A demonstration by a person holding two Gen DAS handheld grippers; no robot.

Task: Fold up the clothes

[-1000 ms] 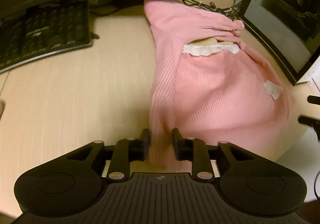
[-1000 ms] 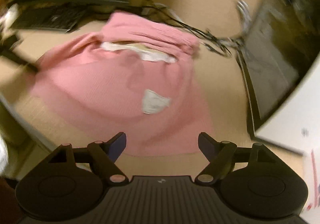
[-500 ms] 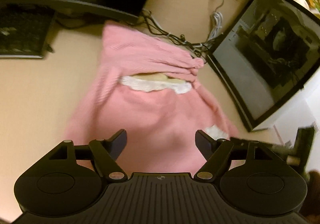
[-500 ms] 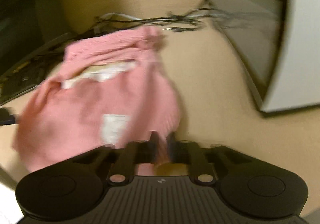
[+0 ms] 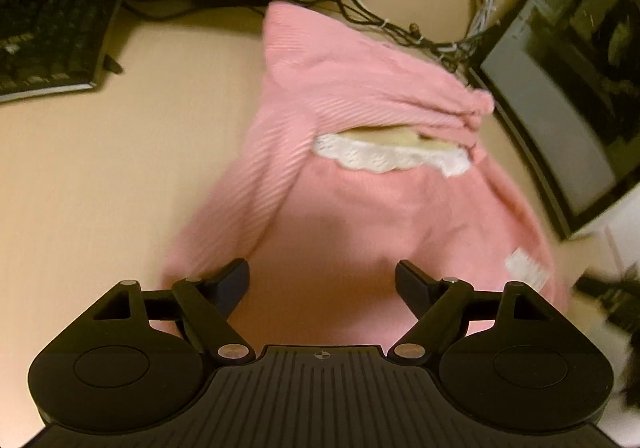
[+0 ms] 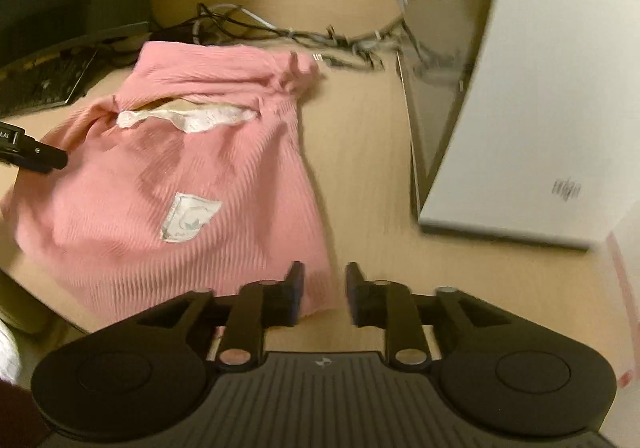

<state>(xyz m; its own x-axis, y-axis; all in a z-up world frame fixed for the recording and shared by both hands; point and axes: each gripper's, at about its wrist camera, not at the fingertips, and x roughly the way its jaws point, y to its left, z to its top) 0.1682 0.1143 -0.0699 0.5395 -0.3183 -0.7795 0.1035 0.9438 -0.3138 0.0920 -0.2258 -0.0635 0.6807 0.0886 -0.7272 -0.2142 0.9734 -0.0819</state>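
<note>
Both grippers are held low over the desk (image 6: 360, 152): the left gripper (image 5: 322, 280) is spread wide above the pink garment (image 5: 360, 208), the right gripper (image 6: 323, 290) narrowed, gripping nothing, at its near corner. Beyond, cables (image 6: 280, 32) are tangled.

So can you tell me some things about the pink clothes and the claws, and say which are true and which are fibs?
1. The pink garment lies on a wooden desk. True.
2. The left claw is squeezing the cloth. False: its fingers stand wide apart, nothing between them.
3. A white lace trim shows on the garment. True.
4. The right claw hovers over the keyboard. False: it is at the garment's near corner, fingers slightly apart.
5. A white label sits on the pink cloth. True.
</note>
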